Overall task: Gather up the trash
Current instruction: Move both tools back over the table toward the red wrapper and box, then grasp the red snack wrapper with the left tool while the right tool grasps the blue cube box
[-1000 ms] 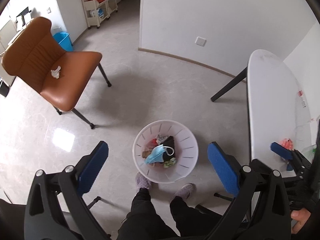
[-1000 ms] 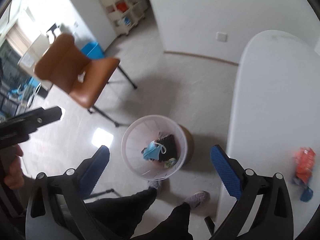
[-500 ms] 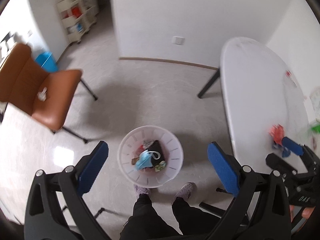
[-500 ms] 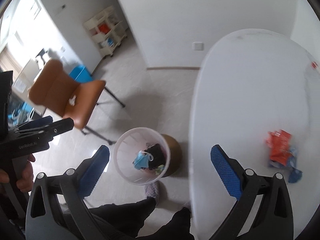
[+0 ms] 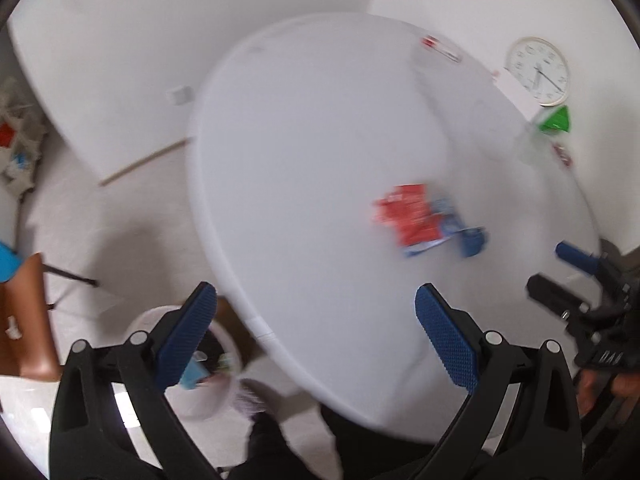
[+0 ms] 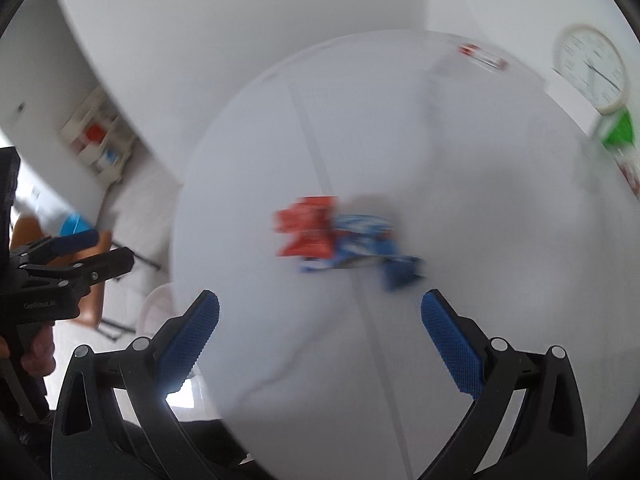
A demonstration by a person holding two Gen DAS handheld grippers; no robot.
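You have a white wall clock (image 5: 537, 70) leaning at the table's (image 5: 304, 152) far right edge, and a brown chair (image 5: 24, 320) standing on the floor well left.

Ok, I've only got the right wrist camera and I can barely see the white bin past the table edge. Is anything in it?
Observer: Yes. In the left wrist view the white bin stands on the floor beside the table, with a light blue item inside.
Operator: Any trash off the table?
Observer: A crumpled white tissue lies on the brown chair seat.
Operator: And the right tongs from outside?
Observer: The right tongs are open and empty, apart from the red and blue wrappers.
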